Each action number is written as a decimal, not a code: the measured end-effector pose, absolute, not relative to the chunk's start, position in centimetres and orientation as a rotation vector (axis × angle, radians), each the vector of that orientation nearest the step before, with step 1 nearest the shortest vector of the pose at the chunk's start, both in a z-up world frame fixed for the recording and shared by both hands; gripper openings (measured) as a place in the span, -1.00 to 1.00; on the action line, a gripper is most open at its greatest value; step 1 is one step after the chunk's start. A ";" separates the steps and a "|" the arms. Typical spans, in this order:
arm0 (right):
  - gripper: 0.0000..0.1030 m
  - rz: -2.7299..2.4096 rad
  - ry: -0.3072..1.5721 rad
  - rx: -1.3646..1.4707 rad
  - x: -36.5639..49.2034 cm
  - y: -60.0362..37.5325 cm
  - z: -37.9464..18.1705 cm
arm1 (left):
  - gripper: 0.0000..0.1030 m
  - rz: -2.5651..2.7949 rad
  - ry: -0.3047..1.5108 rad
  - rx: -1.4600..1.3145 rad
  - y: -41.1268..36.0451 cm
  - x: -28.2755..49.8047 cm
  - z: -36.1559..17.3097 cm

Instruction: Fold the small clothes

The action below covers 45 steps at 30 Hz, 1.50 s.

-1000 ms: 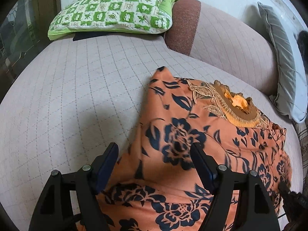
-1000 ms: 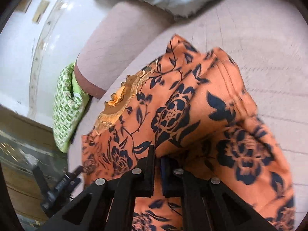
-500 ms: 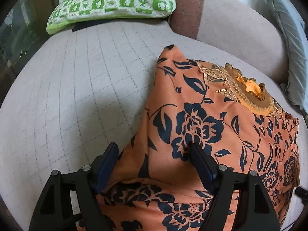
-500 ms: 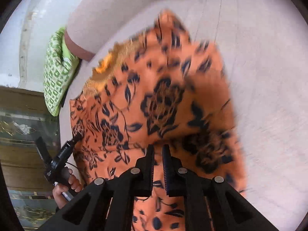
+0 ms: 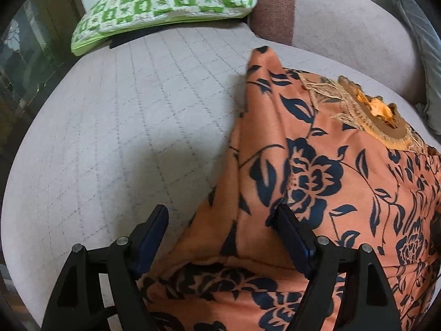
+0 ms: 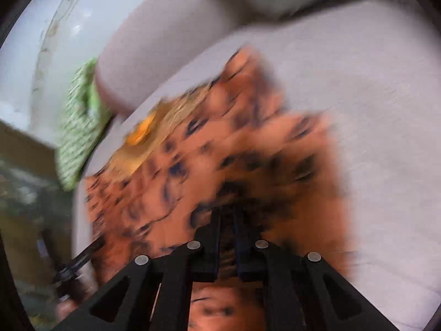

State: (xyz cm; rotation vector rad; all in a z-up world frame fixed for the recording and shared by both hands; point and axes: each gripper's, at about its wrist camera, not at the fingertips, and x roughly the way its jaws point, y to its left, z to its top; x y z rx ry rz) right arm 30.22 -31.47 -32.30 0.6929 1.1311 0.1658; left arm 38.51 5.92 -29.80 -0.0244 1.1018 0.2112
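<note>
An orange garment with dark blue flowers lies on the quilted beige sofa seat, its gold embroidered neckline toward the backrest. My left gripper is open, its fingers wide apart over the garment's left edge, holding nothing. In the blurred right wrist view the same garment fills the middle. My right gripper is shut on a fold of the garment's cloth.
A green and white checked cushion lies at the back left, also in the right wrist view. The sofa backrest runs behind the garment. A grey cushion stands at the far right.
The right gripper has kept moving with the cloth, and its view is now heavily blurred. The left gripper has shifted closer to the garment's left edge and stayed open.
</note>
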 end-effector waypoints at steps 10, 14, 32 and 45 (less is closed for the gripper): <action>-0.79 0.216 0.974 0.700 31.3 -29.5 -28.9 | 0.50 0.169 0.992 -0.028 3.8 37.0 -26.7; -0.79 0.352 1.013 0.713 32.9 -25.5 -29.2 | 0.50 0.130 0.992 0.050 2.1 36.9 -27.4; -0.83 0.277 1.067 0.549 36.8 -23.5 -28.3 | 0.69 0.117 1.037 0.007 4.1 37.8 -28.3; -0.81 0.204 1.143 0.608 21.3 -32.1 -26.0 | 0.79 0.077 1.063 0.076 6.4 30.0 -27.5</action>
